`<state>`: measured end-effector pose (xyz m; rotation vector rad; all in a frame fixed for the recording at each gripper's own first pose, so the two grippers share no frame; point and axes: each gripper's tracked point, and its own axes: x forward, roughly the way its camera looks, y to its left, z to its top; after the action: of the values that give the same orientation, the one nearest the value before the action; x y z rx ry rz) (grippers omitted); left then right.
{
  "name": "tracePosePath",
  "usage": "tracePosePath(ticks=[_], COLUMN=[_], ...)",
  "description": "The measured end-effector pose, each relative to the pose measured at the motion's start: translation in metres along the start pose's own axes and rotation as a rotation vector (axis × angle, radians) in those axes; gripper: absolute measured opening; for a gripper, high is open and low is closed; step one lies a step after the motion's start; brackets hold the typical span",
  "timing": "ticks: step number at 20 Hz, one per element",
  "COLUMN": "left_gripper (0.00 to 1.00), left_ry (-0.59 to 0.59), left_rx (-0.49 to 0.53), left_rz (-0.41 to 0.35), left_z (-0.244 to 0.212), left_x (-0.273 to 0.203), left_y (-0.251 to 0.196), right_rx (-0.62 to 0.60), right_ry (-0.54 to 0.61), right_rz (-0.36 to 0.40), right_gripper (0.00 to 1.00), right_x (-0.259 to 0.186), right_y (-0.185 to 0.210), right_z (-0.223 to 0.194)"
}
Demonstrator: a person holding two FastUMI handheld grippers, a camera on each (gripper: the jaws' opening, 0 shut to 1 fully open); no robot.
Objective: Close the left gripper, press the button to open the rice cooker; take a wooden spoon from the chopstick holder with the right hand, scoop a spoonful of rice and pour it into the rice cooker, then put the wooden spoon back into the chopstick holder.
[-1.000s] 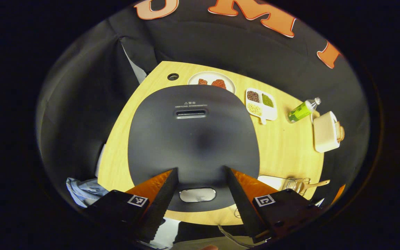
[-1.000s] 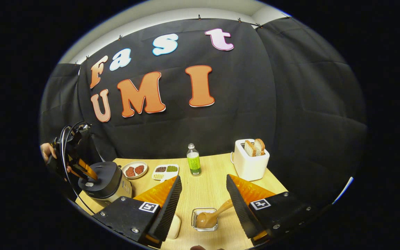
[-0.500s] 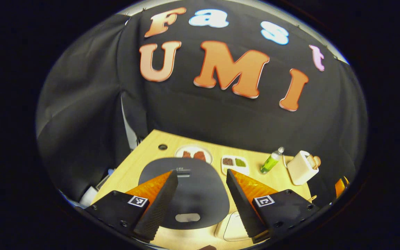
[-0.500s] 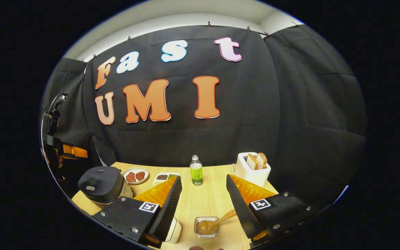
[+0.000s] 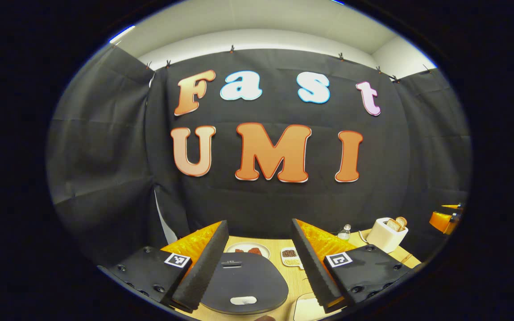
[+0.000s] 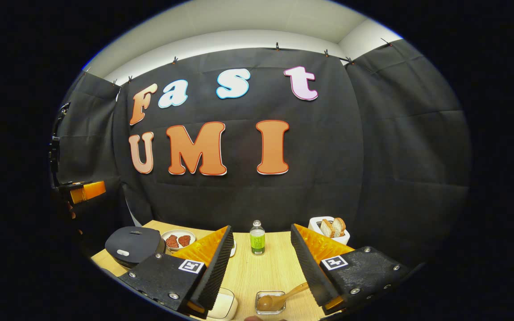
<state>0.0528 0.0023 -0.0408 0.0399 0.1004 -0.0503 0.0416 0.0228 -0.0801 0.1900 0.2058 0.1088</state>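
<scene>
Hovering above the desk (image 6: 257, 267), both the left gripper (image 5: 257, 263) and the right gripper (image 6: 259, 267) stand spread wide, holding nothing. The rice cooker (image 5: 243, 283) sits lid down below the left gripper, its button (image 5: 243, 300) untouched. Right of the rice cooker, the wooden spoon (image 6: 279, 298) rests in the clear holder (image 6: 269, 303).

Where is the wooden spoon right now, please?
In the right gripper view, the spoon lies in the clear holder on the table, below the open right gripper.
</scene>
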Motion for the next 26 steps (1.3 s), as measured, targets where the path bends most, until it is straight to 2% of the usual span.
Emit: tracePosePath(ticks=[1, 2, 3, 4, 5, 10, 14, 20, 21, 22, 23, 24, 26], left_gripper=[0.93, 0.93, 0.93, 0.94, 0.94, 0.96, 0.96, 0.94, 0.94, 0.93, 0.93, 0.93, 0.95], left_ry=[-0.016, -0.030, -0.035, -0.035, -0.036, -0.076, -0.100, -0.099, -0.099, -0.101, -0.104, -0.107, -0.114], left_rx=[0.006, 0.013, 0.025, 0.036, 0.046, 0.112, 0.119, 0.111, 0.111, 0.114, 0.117, 0.121, 0.121], left_rz=[-0.003, -0.006, -0.003, 0.001, -0.004, -0.023, -0.022, 0.003, 0.007, 0.014, 0.019, 0.023, 0.032], left_z=[0.009, 0.011, 0.010, 0.008, 0.005, 0.011, 0.018, 0.015, 0.015, 0.016, 0.017, 0.017, 0.020], left_x=[-0.004, -0.010, -0.013, -0.016, -0.019, -0.028, -0.026, -0.027, -0.027, -0.027, -0.025, -0.026, -0.028], left_y=[-0.008, -0.012, -0.013, -0.014, -0.018, -0.029, -0.029, -0.021, -0.018, -0.016, -0.013, -0.011, -0.008], right_rx=[-0.005, -0.007, -0.009, -0.010, -0.010, 0.002, -0.011, -0.021, -0.026, -0.031, -0.033, -0.031, -0.019], right_ry=[-0.010, -0.021, -0.030, -0.033, -0.035, -0.055, -0.094, -0.084, -0.087, -0.092, -0.099, -0.106, -0.123], right_rz=[0.002, 0.003, 0.004, 0.008, 0.013, 0.021, 0.011, 0.030, 0.030, 0.029, 0.031, 0.032, 0.036], right_gripper=[0.76, 0.81, 0.81, 0.76, 0.81, 0.81, 0.81, 0.83, 0.79, 0.83, 0.76, 0.83, 0.83], right_x=[0.000, 0.000, -0.001, -0.001, -0.002, -0.003, -0.002, 0.003, 0.004, 0.004, 0.004, 0.003, 0.004], right_y=[0.001, 0.004, 0.005, 0.007, 0.009, 0.014, 0.015, 0.026, 0.027, 0.028, 0.029, 0.030, 0.032], right_z=[0.003, 0.006, 0.008, 0.009, 0.008, 0.013, 0.025, 0.024, 0.024, 0.025, 0.028, 0.031, 0.037])
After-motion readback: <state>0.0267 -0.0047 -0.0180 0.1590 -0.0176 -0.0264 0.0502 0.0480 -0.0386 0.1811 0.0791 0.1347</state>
